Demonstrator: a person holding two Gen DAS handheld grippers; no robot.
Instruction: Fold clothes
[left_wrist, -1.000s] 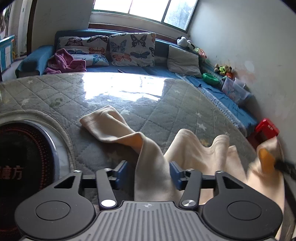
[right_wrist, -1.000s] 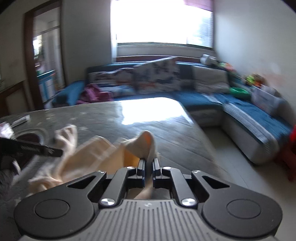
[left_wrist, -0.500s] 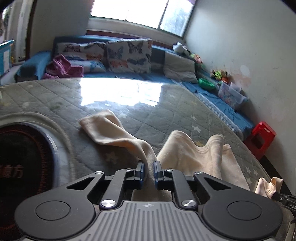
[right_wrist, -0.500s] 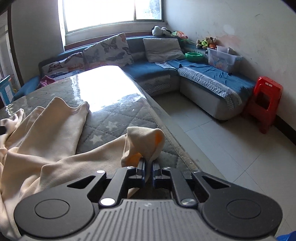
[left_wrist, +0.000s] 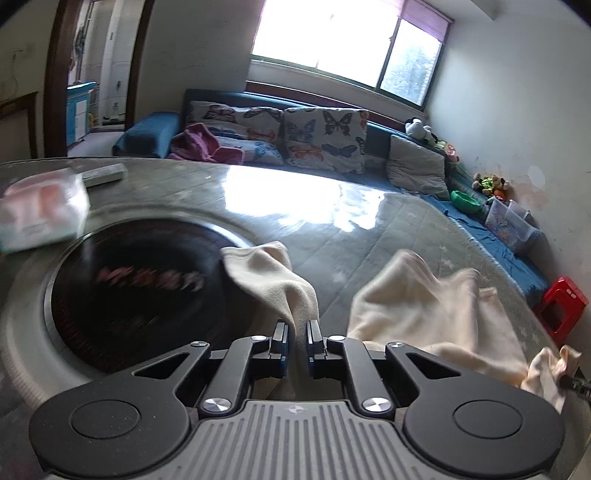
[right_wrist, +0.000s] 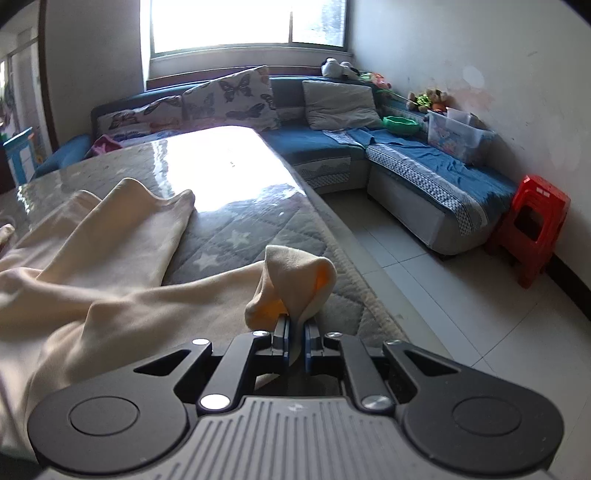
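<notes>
A cream garment (left_wrist: 436, 314) lies rumpled on the grey quilted table cover (left_wrist: 369, 236). My left gripper (left_wrist: 295, 338) is shut on one sleeve (left_wrist: 273, 277), which hangs over the dark round cooktop (left_wrist: 136, 291). In the right wrist view the cream garment (right_wrist: 92, 266) spreads to the left, and my right gripper (right_wrist: 295, 339) is shut on its other cuff (right_wrist: 295, 280), with orange lining showing, near the table's right edge. The right gripper's tip (left_wrist: 574, 384) shows at the left wrist view's far right with that cuff.
A tissue pack (left_wrist: 37, 214) and a flat grey bar (left_wrist: 103, 173) lie on the table's far left. A blue corner sofa (right_wrist: 406, 162) with butterfly cushions runs behind and right. A red stool (right_wrist: 528, 225) stands on the tiled floor (right_wrist: 424, 280).
My left gripper closed on the sleeve, then swung left and up, dragging it onto the cooktop. My right gripper kept its hold on the cuff and moved out to the table's right edge.
</notes>
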